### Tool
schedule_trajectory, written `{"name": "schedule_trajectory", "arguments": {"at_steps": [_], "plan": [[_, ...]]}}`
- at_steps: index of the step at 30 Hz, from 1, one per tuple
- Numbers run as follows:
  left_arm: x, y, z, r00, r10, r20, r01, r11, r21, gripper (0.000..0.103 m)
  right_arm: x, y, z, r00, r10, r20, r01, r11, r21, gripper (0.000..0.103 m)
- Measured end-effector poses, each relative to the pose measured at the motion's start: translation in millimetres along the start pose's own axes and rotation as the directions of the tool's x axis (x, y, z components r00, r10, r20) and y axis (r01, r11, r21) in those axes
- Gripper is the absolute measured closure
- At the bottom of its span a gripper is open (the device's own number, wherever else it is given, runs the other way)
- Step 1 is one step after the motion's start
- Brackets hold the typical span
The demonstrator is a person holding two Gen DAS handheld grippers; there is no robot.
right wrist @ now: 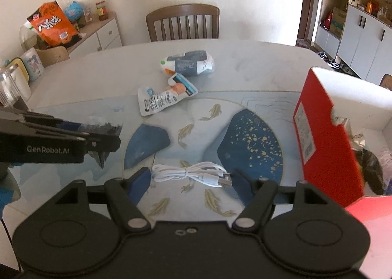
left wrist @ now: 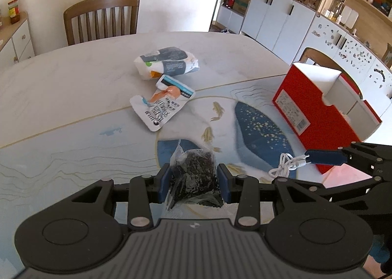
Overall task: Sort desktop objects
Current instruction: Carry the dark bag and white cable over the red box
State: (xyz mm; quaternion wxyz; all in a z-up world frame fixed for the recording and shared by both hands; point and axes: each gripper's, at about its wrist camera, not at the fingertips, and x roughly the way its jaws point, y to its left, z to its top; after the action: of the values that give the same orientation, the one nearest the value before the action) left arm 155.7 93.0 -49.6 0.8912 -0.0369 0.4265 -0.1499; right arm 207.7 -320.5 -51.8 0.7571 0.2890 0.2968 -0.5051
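The left hand-held gripper [left wrist: 193, 182] is clamped narrow on a clear bag [left wrist: 193, 176] of dark bits, its blue pads pressing the bag from both sides. In the right wrist view this gripper comes in from the left edge with the bag hanging clear of the bench [right wrist: 98, 73].

The right hand-held gripper [right wrist: 189, 179] holds a coiled white cable [right wrist: 188, 173] across its jaws: the coil's loop end meets the left pad, the plug end the right pad. In the left wrist view the cable [left wrist: 284, 167] dangles from that gripper's blue fingers [left wrist: 325, 157], off the mat.

A red box [left wrist: 316, 107] with a white inside stands open at the right of the bench, just beside the right gripper; some wrapped things already lie inside it, too blurred to name. Farther back, near the middle of the bench, lie a white pouch [left wrist: 159, 110] with dark print, a small packet [left wrist: 176, 86] touching its far end, and beyond that a crumpled grey-and-white bag [left wrist: 167, 62]. A wooden chair [left wrist: 101, 19] stands at the far side.
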Motion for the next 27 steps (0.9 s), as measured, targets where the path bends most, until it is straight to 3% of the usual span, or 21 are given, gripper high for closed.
{"name": "schedule_trajectory", "arguments": {"at_steps": [27], "plan": [[-35, -73, 23, 0.999, -0.021, 0.038, 0.022, 1.000, -0.011, 0.064, -79, -83, 34, 0.994, 0.018, 0.108, -0.018, 1.000, -0.005, 0.030]]}}
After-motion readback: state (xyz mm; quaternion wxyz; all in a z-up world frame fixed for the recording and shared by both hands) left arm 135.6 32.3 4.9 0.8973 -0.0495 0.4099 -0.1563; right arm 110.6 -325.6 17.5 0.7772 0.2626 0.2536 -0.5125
